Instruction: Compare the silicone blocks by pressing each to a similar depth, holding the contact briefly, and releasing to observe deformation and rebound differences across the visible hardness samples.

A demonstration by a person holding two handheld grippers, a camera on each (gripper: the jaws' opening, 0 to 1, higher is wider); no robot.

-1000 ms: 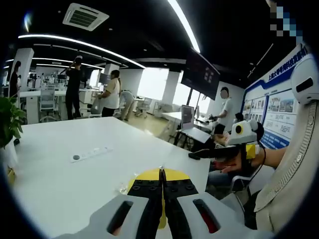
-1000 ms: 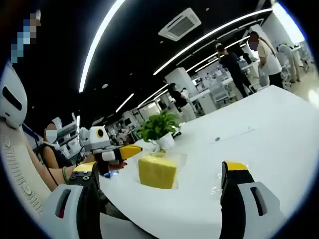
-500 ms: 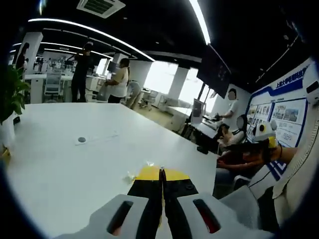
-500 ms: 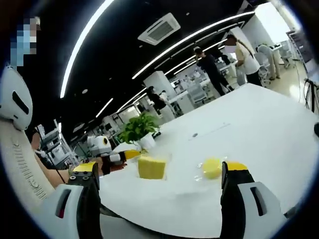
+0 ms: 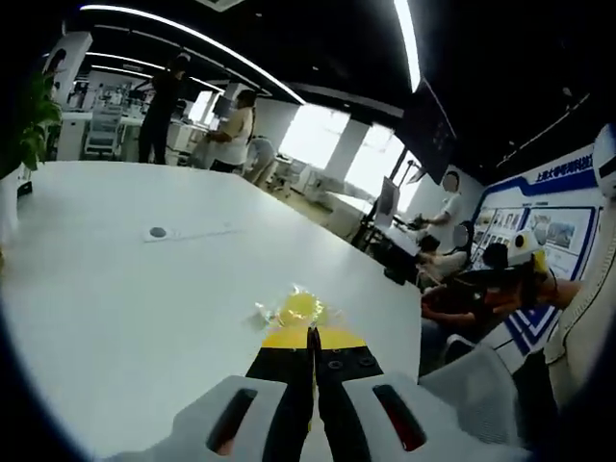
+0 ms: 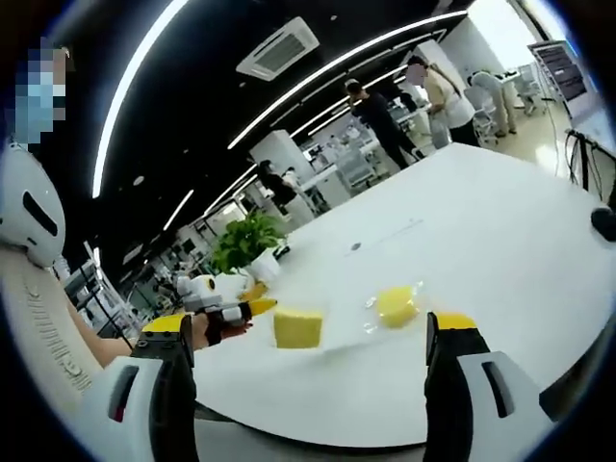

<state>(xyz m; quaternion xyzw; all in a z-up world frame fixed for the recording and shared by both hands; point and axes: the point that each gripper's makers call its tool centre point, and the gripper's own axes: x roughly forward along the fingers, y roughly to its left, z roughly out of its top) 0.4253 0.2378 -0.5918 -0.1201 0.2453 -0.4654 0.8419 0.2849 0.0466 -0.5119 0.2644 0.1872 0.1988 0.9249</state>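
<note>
Right claw [image 6: 313,385] jaws wide apart, nothing between them, above near edge of white surface [image 6: 481,241]. Square yellow block [image 6: 297,327] and round yellow block [image 6: 396,305] lie apart on it. Left claw [image 6: 252,308] just beside square block. Potted plant [image 6: 248,248] behind.

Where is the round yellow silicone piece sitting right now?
The round yellow silicone piece lies on the white table, beside the square yellow silicone block. In the left gripper view it sits just ahead of the closed jaws.
</note>
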